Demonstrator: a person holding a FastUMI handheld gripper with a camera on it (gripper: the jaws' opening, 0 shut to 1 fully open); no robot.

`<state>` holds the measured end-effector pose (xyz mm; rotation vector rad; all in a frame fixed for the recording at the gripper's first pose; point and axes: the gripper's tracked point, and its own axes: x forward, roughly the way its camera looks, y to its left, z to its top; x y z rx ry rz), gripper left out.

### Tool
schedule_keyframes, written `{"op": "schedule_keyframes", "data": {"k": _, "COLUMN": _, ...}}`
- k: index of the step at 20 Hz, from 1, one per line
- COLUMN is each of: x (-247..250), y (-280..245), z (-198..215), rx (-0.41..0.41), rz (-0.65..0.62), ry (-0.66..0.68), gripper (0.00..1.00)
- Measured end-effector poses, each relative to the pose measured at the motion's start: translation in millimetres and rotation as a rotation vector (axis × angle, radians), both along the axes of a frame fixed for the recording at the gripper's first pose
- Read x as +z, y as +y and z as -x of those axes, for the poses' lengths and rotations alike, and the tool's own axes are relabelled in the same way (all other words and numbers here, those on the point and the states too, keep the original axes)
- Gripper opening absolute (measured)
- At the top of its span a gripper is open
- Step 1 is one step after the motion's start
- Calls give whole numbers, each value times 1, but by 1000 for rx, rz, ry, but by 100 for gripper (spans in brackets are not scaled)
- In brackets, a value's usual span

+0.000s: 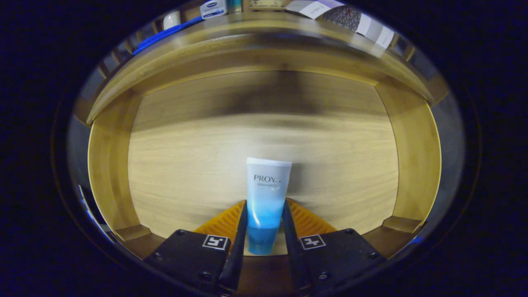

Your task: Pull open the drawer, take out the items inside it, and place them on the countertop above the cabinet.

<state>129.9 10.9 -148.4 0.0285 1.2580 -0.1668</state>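
Observation:
A white and blue cosmetic tube (266, 198) sits between my two fingers, its blue cap end toward me and its flat white end pointing away. My gripper (264, 206) is shut on the tube, both fingers pressing its sides. The tube hangs over the pale wooden floor of the open drawer (185, 165). Whether the tube still touches the drawer floor I cannot tell. Beyond the drawer's back runs the wooden countertop edge (255, 37) of the cabinet.
The drawer's side walls (103, 165) rise left and right of the fingers. On the countertop beyond stand a white and blue package (213, 8), a white cup (172, 19), a blue cord (165, 35) and a patterned box (342, 16).

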Motion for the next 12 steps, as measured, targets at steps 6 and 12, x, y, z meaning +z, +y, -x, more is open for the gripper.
{"op": "schedule_keyframes", "data": {"k": 6, "x": 48, "y": 3, "z": 6, "rx": 45, "rz": -4, "ry": -75, "gripper": 50}}
{"op": "schedule_keyframes", "data": {"k": 12, "x": 103, "y": 7, "z": -2, "rx": 69, "rz": 4, "ry": -155, "gripper": 49}}
